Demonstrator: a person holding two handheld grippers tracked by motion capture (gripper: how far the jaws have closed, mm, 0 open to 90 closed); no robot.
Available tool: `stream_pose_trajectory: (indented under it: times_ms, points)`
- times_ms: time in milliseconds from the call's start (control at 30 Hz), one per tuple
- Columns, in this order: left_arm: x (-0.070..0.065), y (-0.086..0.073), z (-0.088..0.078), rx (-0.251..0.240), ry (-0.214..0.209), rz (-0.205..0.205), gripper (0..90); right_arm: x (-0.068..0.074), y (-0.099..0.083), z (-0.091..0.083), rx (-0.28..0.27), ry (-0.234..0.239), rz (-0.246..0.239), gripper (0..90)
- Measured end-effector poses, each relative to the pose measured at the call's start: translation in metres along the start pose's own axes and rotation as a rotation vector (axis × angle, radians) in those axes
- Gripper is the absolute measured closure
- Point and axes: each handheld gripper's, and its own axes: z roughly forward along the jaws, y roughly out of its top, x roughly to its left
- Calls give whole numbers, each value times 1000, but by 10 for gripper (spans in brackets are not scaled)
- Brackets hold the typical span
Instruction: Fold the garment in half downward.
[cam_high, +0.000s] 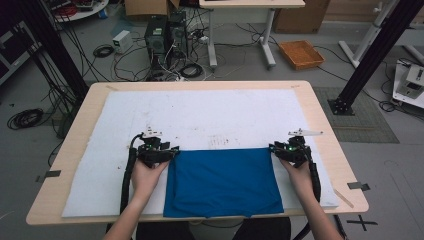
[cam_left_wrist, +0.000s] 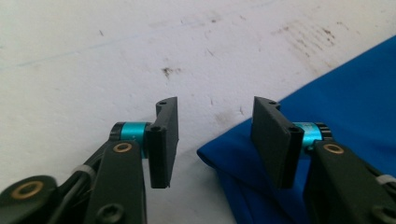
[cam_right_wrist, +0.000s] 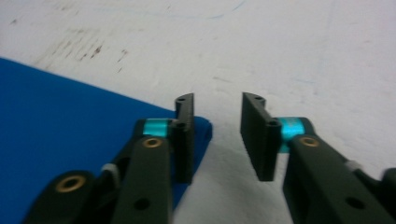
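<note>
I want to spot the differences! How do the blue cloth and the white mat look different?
The cloth is deep blue; the mat is white with dark smudges. The cloth is much smaller and covers only the near middle of the mat. The cloth is folded in layers, while the mat is spread out as one sheet. The cloth hangs slightly past the mat's near edge. Both lie flat on the table.

My two forearms come in from the near edge, spread well apart and roughly level with each other. My left hand (cam_high: 145, 176) grips the black two-jaw left hand-held gripper (cam_high: 171, 151), its jaws pointing inward toward my right side. My right hand (cam_high: 299, 175) holds the matching black right hand-held gripper (cam_high: 274, 148), jaws pointing inward toward my left. On both, the flat black jaws stand apart with a clear gap and nothing pinched between the pads.
</note>
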Motion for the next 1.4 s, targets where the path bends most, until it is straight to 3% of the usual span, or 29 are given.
stream_pose_trajectory:
  times_ms: [33, 67, 100, 133, 167, 300, 333, 367, 400, 433, 467, 567, 600, 667, 700, 733, 767, 800, 867, 1100, 1400]
  points:
    - [0, -1, 0, 4, 1, 9, 570, 1, 0, 1, 12, 3, -17, 780]
    - [-1, -1, 1, 4, 0, 12, 670, 4, -2, 3, 18, 1, -50, 871]
    - [-1, -2, 0, 13, 7, 33, 670, 4, -2, 3, 18, 1, -50, 871]
    - [-2, -3, 2, 15, 14, 49, 751, 5, -2, 2, 13, -15, -60, 899]
    - [-2, -3, 2, 15, 14, 49, 771, 5, -2, 2, 13, -15, -60, 899]
    - [-2, -2, 1, 4, 9, 44, 772, 2, -2, -2, -11, -17, -36, 899]
    - [-1, -1, -1, -13, 2, 19, 644, 0, -2, -7, -48, -15, -17, 830]
    - [-1, -1, -1, -13, 2, 19, 598, 0, -2, -7, -48, -15, -17, 830]
    - [-1, -1, -3, -22, -8, 7, 587, -1, 0, -12, -74, -9, -2, 758]
    - [-1, 0, -4, -30, -7, 10, 587, -1, 0, -12, -74, -9, -2, 758]
    - [-1, 0, -5, -31, -1, 11, 531, -1, 2, -13, -85, -6, 13, 694]
    - [1, -1, -1, -3, 4, 6, 528, 0, 3, -7, -60, 8, 9, 658]
    - [1, -3, 2, 19, 9, 8, 531, 2, 2, 1, -17, 7, 0, 649]
    - [1, -3, 2, 20, 21, 22, 544, 3, 2, 4, 3, 10, -4, 676]
    - [0, -3, 1, 23, 15, 37, 678, 6, 0, 8, 32, 19, -34, 802]
    - [0, -4, 2, 27, 5, 42, 721, 7, 0, 9, 41, 18, -54, 842]
    - [-1, -4, 2, 25, 17, 57, 721, 7, 0, 9, 41, 18, -54, 842]
    - [-2, -4, 2, 21, 7, 73, 804, 7, 0, 8, 38, 15, -69, 882]
    - [1, -4, 3, 15, -9, 54, 849, 5, 0, 7, 37, 9, -67, 886]
    - [5, 1, 7, -11, -8, 50, 861, -1, 6, 9, 23, -3, -84, 889]
    - [15, 23, 21, -24, 25, 64, 861, -9, 25, 22, 3, -40, -109, 889]
